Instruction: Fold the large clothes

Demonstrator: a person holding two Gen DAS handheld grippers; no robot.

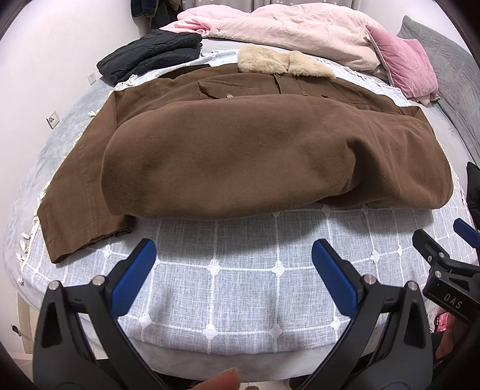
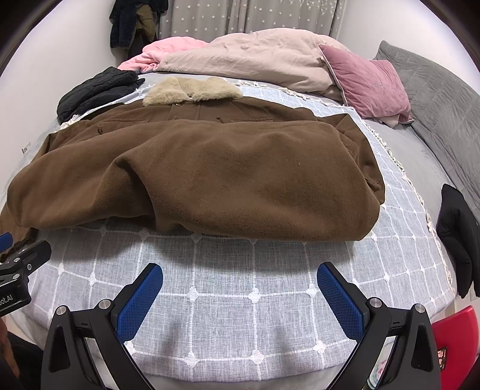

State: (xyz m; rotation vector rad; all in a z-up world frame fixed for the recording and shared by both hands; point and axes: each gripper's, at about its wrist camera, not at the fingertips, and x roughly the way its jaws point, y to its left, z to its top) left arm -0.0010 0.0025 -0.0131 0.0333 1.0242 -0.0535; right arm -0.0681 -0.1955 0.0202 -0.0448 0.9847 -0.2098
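Observation:
A large brown coat (image 1: pixel 240 150) with a beige fur collar (image 1: pixel 282 63) lies on a grey checked blanket (image 1: pixel 240 270) on the bed, its lower part folded up over the body. One sleeve (image 1: pixel 81 216) sticks out at the left. It also shows in the right wrist view (image 2: pixel 210 174). My left gripper (image 1: pixel 234 249) is open and empty, hovering over the blanket just in front of the coat's near edge. My right gripper (image 2: pixel 240 276) is open and empty, also in front of the coat, and shows at the right edge of the left wrist view (image 1: pixel 444 237).
A folded black garment (image 1: pixel 150 54) lies at the back left of the bed. A pink duvet (image 1: pixel 285 27) and a pink pillow (image 1: pixel 405 66) are at the back. Another black garment (image 2: pixel 459 237) lies at the right edge. A wall is at the left.

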